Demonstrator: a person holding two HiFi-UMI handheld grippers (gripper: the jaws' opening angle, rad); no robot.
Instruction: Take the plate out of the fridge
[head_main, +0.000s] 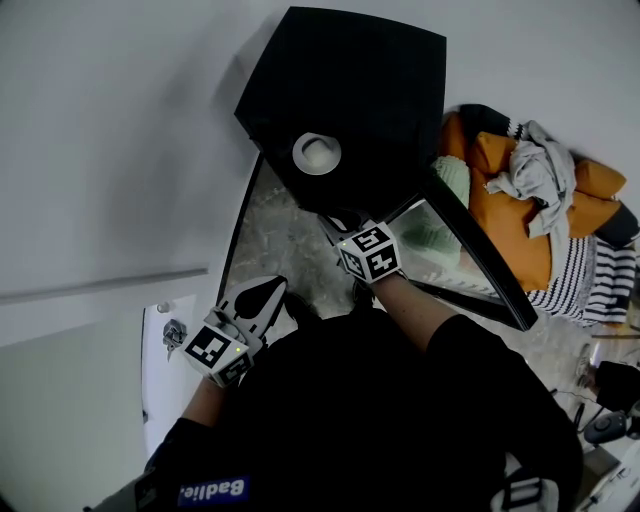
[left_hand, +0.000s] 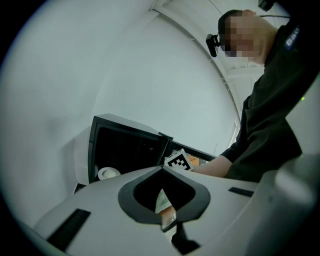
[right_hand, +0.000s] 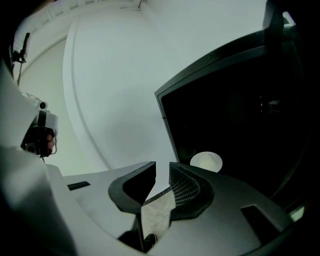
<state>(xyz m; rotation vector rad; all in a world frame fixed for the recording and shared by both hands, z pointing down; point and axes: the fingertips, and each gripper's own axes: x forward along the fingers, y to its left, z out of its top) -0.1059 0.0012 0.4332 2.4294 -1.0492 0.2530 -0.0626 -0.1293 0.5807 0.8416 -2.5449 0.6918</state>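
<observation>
One plate (head_main: 317, 153) sits inside the open fridge (head_main: 380, 70). The right hand-held gripper (right_hand: 162, 169) is narrowly parted, empty; the left hand-held gripper (left_hand: 161, 169) is closed.

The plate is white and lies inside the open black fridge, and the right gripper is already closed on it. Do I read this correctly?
Not fully. The right gripper has its jaws apart and empty, short of the plate, as the right gripper view shows. The white plate does lie inside the open black fridge.
</observation>
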